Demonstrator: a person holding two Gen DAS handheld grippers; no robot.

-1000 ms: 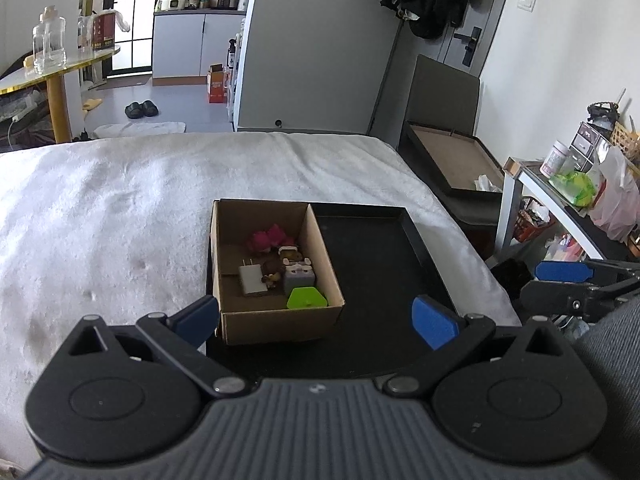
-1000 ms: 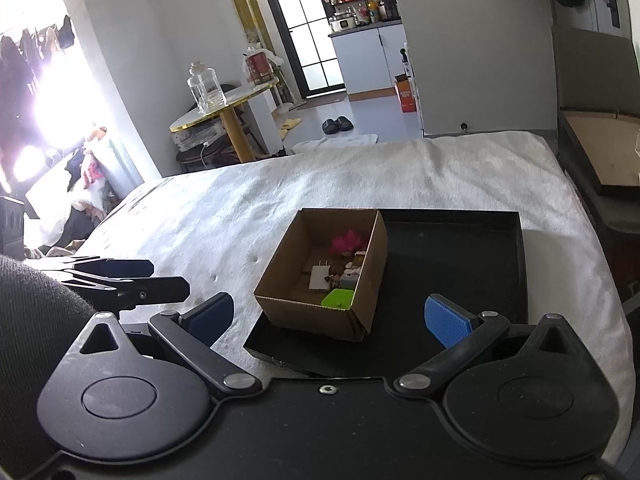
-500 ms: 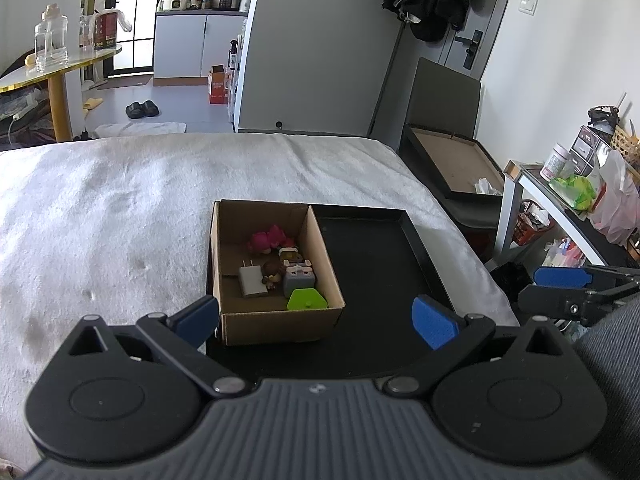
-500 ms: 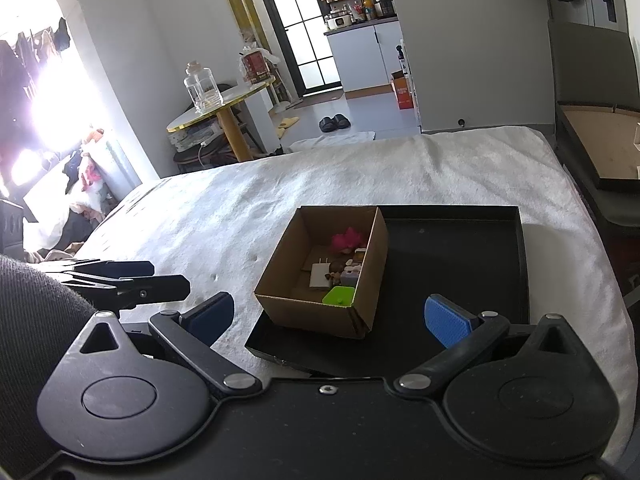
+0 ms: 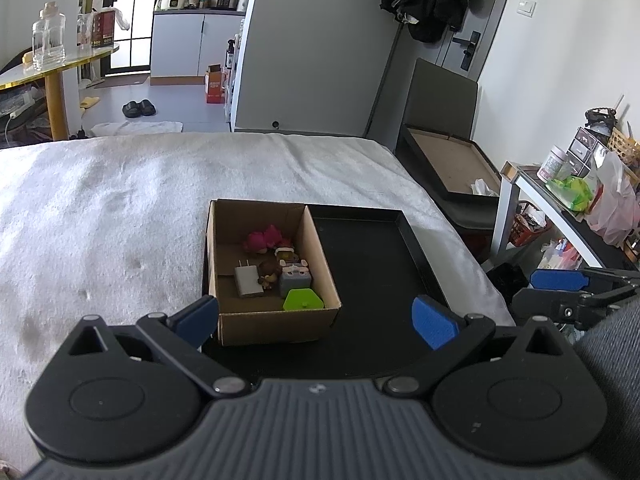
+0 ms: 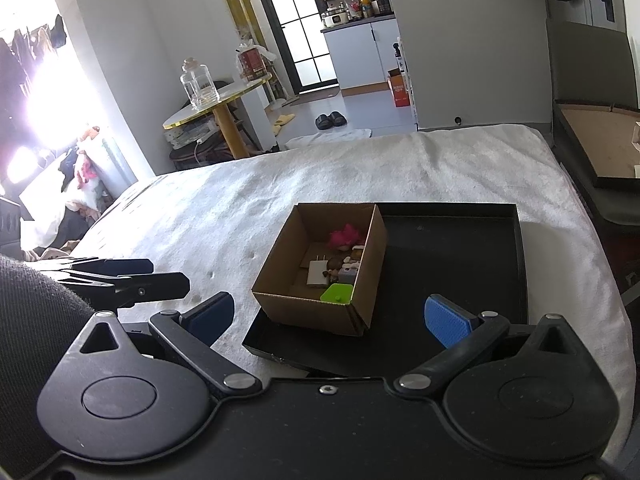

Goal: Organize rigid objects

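The left gripper [image 5: 316, 318] is held with its jaws spread wide and empty, short of the cardboard box [image 5: 276, 322], which places the box between the fingers. The box stands in the left part of the black tray [image 5: 408, 236] and contains the small rigid items: a white charger plug [image 5: 248, 280], a pink toy [image 5: 266, 238] and a green piece [image 5: 303, 300]. The tray's right part is bare, presumably reserved for sorted items. The right gripper [image 6: 330, 316] is likewise spread apart and empty.

brown box [image 5: 276, 320], black tray [image 5: 372, 264], white blanket [image 5: 100, 216].
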